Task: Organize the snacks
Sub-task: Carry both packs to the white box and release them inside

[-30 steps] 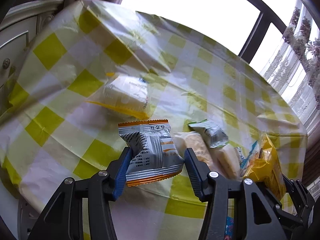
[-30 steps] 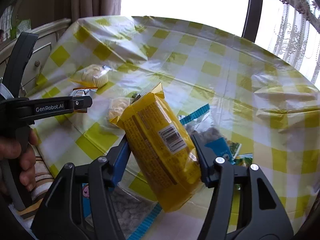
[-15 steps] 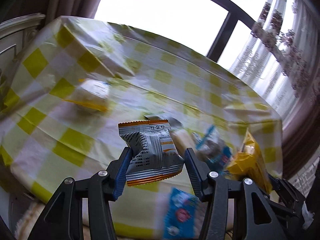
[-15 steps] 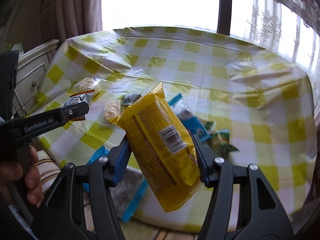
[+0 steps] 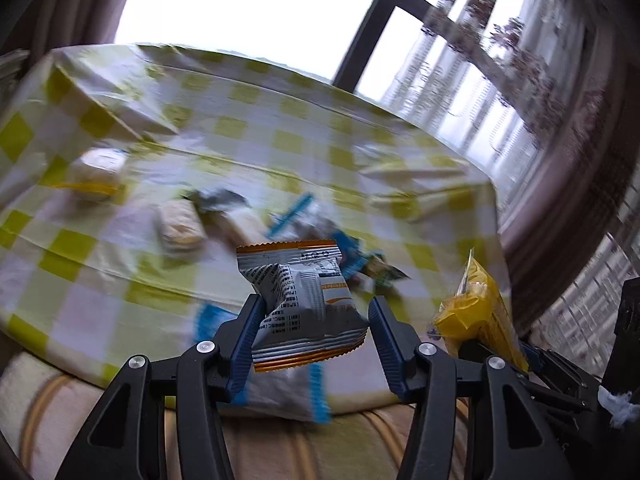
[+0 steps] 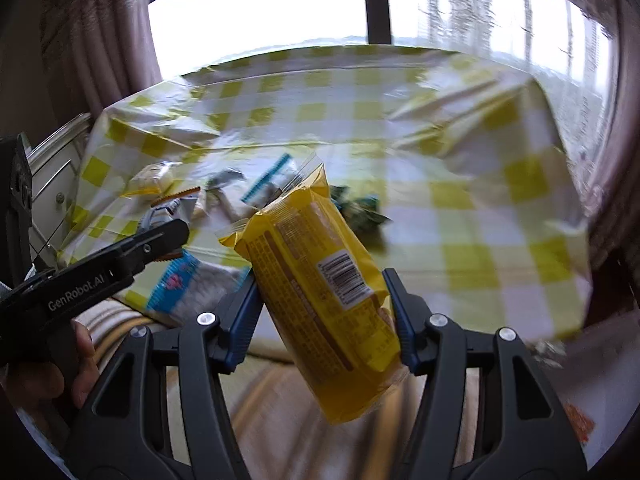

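Note:
My left gripper (image 5: 314, 316) is shut on a small silver and orange snack packet (image 5: 304, 304), held in the air in front of the table's near edge. In the right wrist view my right gripper (image 6: 322, 300) is shut on a long yellow biscuit pack (image 6: 320, 280), tilted with its barcode facing me. That yellow pack (image 5: 480, 316) also shows at the right of the left wrist view. The left gripper's arm (image 6: 104, 268) with the silver packet (image 6: 172, 204) crosses the left of the right wrist view, a person's hand (image 6: 48, 376) beneath it.
Several snacks lie on the yellow-and-white checked tablecloth (image 5: 280, 152): a wrapped cake (image 5: 100, 168), a pale biscuit pack (image 5: 180, 228), a clear bag with a blue strip (image 6: 184, 284) at the table's edge, a green wrapper (image 6: 360, 208). A striped cushion (image 5: 60, 400) lies below; window and curtains lie behind.
Both grippers have drawn back from over the table and risen a little, each keeping its packet. The table now looks farther away and the striped cushion has come into view below.

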The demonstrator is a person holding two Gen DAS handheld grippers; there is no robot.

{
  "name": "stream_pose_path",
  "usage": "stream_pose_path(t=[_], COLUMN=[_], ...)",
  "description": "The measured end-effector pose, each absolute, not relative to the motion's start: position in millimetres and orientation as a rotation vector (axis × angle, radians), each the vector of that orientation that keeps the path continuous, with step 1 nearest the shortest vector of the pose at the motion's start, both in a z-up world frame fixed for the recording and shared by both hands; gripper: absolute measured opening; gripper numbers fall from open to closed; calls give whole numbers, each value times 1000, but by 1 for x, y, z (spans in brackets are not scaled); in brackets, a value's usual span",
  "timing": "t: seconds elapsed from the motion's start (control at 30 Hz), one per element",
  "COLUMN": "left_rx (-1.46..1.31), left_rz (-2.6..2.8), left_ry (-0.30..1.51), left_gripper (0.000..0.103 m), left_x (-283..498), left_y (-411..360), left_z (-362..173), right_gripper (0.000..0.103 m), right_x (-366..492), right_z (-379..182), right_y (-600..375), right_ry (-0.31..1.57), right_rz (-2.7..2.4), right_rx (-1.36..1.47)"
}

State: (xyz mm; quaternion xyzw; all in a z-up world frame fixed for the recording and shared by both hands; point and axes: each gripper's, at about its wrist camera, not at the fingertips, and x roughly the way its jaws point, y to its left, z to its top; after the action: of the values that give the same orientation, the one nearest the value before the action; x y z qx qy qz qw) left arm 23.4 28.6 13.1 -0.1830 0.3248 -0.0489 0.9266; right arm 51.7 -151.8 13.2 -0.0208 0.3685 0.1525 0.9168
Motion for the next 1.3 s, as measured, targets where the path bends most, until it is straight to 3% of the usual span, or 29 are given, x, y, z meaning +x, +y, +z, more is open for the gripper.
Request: stream_pose_path(t=[1.17,1.27,1.3], left_rx=[-195,-162,-149], left_rz=[-749,-827,-827], left_ry=[849,889,893], left_gripper=[55,64,70], left_x=[16,14,14], left_y=[-196,-215,-219], left_z=[16,13,12], right_gripper=[62,65,72], right_x=[-16,-18,-19], right_z=[-6,-4,-2], right_y=[-390,-395,-396], right_ry=[880,874,869], right_rz=[-198,-240,-263], right_rx=[132,127,117])
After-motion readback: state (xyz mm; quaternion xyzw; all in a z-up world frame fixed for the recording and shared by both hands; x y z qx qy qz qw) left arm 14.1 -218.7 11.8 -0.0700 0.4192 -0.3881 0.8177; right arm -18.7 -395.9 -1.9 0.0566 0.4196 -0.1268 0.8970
